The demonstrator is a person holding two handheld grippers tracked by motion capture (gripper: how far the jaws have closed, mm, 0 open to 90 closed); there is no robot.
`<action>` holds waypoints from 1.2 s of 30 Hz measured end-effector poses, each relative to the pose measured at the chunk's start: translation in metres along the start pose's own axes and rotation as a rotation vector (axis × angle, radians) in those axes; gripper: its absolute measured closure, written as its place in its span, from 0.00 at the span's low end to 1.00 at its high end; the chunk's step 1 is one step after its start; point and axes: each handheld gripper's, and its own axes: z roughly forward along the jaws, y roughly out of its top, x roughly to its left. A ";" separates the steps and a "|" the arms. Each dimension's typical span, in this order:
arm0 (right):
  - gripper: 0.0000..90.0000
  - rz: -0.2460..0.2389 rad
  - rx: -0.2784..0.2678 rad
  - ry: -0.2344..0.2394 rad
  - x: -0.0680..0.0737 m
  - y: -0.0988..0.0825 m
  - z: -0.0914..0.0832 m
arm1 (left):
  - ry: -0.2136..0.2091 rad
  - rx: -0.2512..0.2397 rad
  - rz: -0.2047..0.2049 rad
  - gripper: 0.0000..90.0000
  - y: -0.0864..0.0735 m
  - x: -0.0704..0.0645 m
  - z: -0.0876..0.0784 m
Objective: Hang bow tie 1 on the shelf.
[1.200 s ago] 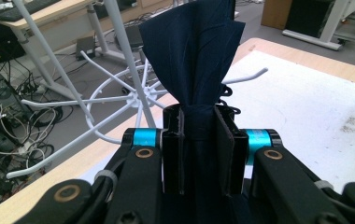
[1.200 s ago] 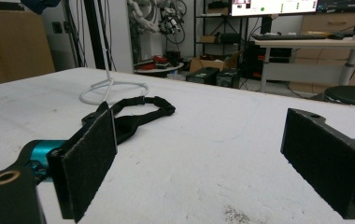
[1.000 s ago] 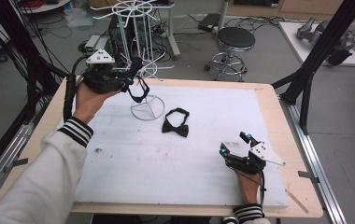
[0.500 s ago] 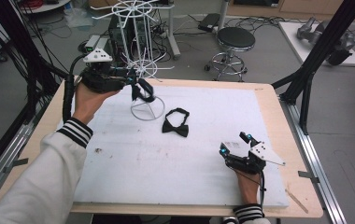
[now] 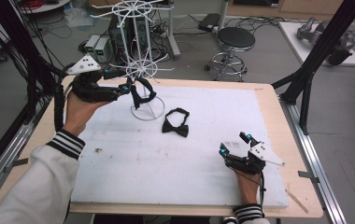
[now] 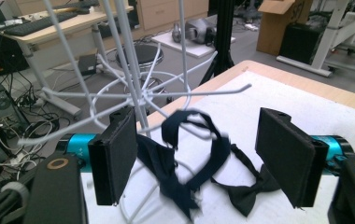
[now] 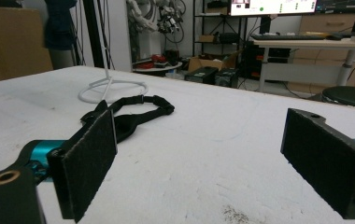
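A dark bow tie (image 6: 192,158) hangs by its strap loop from a lower arm of the white wire rack (image 5: 136,46); it looks blurred. My left gripper (image 6: 199,140) stands open around it, its jaws having just been opening, and neither pad presses the tie. From above, the left gripper (image 5: 131,88) is beside the hanging tie (image 5: 144,93), over the rack's ring base (image 5: 145,112). A second black bow tie (image 5: 175,123) lies flat on the white mat. My right gripper (image 5: 234,148) rests open near the front right, empty, facing that tie (image 7: 129,114).
The white mat (image 5: 175,177) covers a wooden table (image 5: 278,116). Black frame posts (image 5: 315,56) stand at the right and left sides. A stool (image 5: 234,39) and cables are on the floor behind. The rack's wire arms (image 6: 203,93) stick out near my left jaws.
The left jaws have opened and let go of the dark bow tie, which now hangs from the rack arm. The left hand drew back slightly to the left. The right gripper stayed still.
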 end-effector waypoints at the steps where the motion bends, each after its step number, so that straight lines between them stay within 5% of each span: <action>1: 0.11 0.000 0.000 0.000 0.000 0.000 0.000 | -0.001 -0.006 -0.006 0.31 -0.003 0.001 -0.003; 15: 0.11 -0.004 0.005 -0.010 0.001 0.000 0.000 | -0.080 -0.111 -0.014 0.25 -0.039 0.004 -0.043; 22: 0.11 -0.012 0.005 -0.011 0.002 0.000 0.000 | -0.106 -0.185 -0.016 0.24 -0.076 -0.005 -0.059; 29: 0.11 -0.013 0.005 -0.010 0.001 0.000 0.000 | -0.120 -0.189 -0.032 0.23 -0.111 -0.008 -0.060; 36: 0.11 -0.011 0.005 -0.010 0.001 0.000 0.000 | -0.115 -0.219 -0.037 0.23 -0.125 -0.007 -0.062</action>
